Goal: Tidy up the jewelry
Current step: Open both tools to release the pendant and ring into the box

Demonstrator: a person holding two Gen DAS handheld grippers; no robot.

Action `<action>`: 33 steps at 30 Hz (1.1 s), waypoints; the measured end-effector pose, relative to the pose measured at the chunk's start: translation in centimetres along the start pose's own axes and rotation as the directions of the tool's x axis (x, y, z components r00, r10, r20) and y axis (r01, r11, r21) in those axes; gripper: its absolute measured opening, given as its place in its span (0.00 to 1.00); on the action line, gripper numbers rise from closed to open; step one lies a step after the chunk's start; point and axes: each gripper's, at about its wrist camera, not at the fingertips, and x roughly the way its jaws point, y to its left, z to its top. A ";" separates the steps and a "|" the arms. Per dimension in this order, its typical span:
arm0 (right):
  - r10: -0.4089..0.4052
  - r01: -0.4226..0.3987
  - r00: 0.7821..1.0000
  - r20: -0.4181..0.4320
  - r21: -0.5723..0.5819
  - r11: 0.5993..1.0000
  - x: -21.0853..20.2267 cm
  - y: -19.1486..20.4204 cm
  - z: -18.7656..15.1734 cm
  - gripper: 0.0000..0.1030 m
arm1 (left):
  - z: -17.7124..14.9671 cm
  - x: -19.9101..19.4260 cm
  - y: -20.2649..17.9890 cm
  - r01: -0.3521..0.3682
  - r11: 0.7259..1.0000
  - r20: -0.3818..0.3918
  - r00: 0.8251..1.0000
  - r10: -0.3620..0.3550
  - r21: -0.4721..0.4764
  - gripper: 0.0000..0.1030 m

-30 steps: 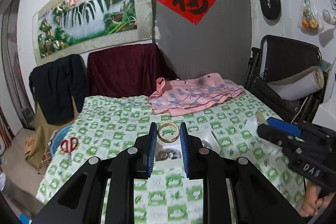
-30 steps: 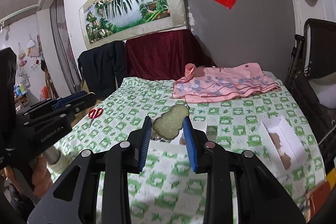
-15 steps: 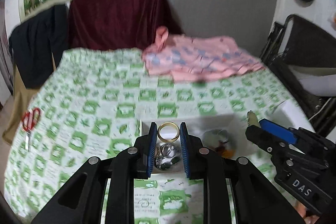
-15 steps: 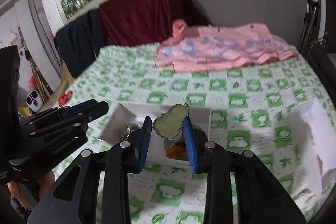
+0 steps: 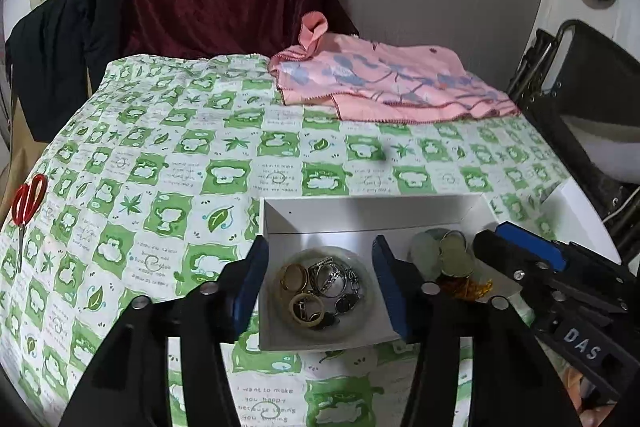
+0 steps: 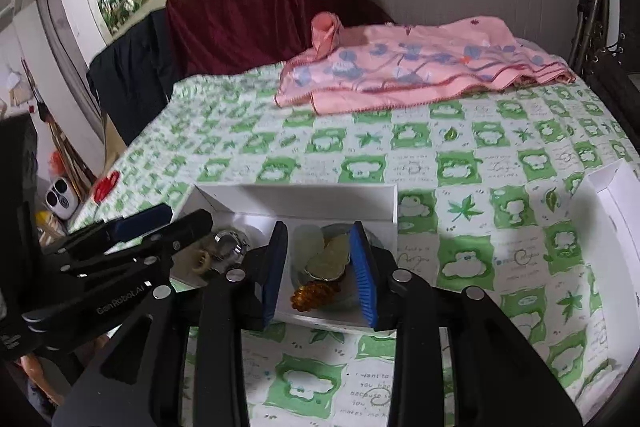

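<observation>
- A green and white checked cloth covers the table.
- A white box sits on it, at 6 o'clock in both views.
- In the box, a clear bowl holds rings on the left side.
- The gourd pendant lies in the right side, by an amber piece.
- The left gripper is spread wide over the bowl, holding nothing.
- The right gripper is spread around the pendant; I cannot tell if it touches.
- Pink cloth lies at 1 o'clock.
- Red scissors lie at 9 o'clock.
</observation>
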 end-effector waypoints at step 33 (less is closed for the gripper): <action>-0.179 0.182 0.906 0.383 0.029 0.983 -12.4 3.4 -4.7 0.92 | -4.8 -13.1 -3.3 -0.282 0.958 0.376 0.882 0.283 -0.061 0.94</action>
